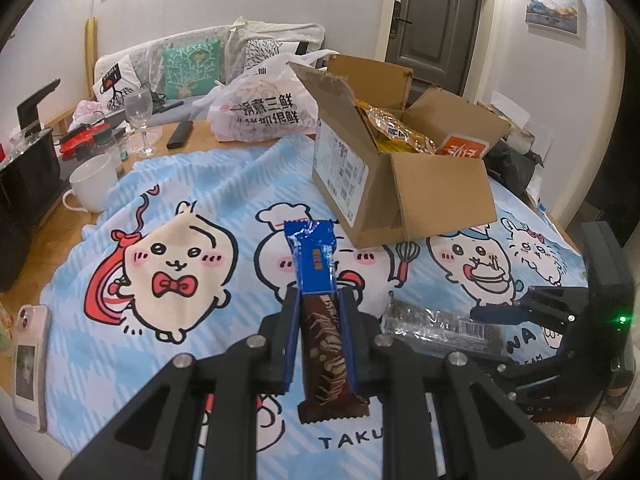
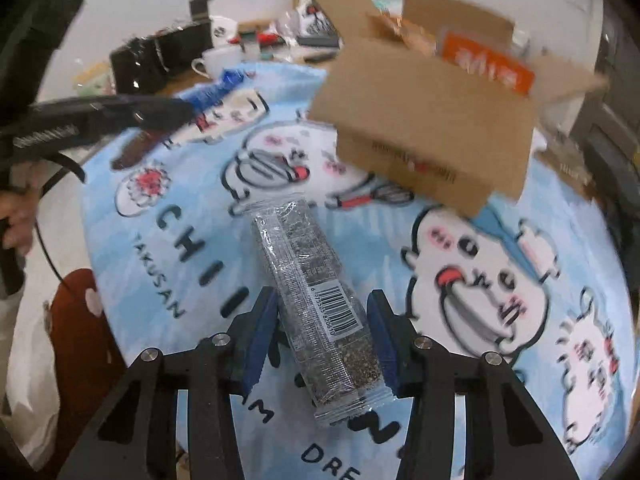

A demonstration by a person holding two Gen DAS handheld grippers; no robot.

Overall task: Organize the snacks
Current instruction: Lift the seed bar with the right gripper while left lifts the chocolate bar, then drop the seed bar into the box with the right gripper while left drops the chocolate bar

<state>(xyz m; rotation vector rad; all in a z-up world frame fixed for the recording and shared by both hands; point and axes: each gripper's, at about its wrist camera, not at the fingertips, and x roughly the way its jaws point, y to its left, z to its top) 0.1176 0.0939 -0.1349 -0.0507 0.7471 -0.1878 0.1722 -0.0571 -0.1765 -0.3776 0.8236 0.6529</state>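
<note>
My left gripper [image 1: 320, 300] is shut on a snack bar [image 1: 314, 268] with a blue top and a brown lower half, held upright above the cartoon blanket [image 1: 208, 184]. The right wrist view shows that gripper [image 2: 160, 110] at the left with the bar's blue end [image 2: 212, 92] sticking out. My right gripper [image 2: 322, 320] is shut on a long grey speckled packet [image 2: 304, 264] with a barcode. This packet [image 1: 436, 326] and the right gripper [image 1: 486, 344] also show low on the right in the left wrist view. An open cardboard box [image 1: 400, 188] [image 2: 432, 132] with several snack packs stands beyond both.
A white mug [image 1: 94, 188], a wine glass [image 1: 140, 120], a remote [image 1: 180, 134] and a printed plastic bag [image 1: 264, 112] stand at the table's far left. A phone [image 1: 30, 364] lies at the blanket's left edge. A hand [image 2: 16, 216] grips the left tool.
</note>
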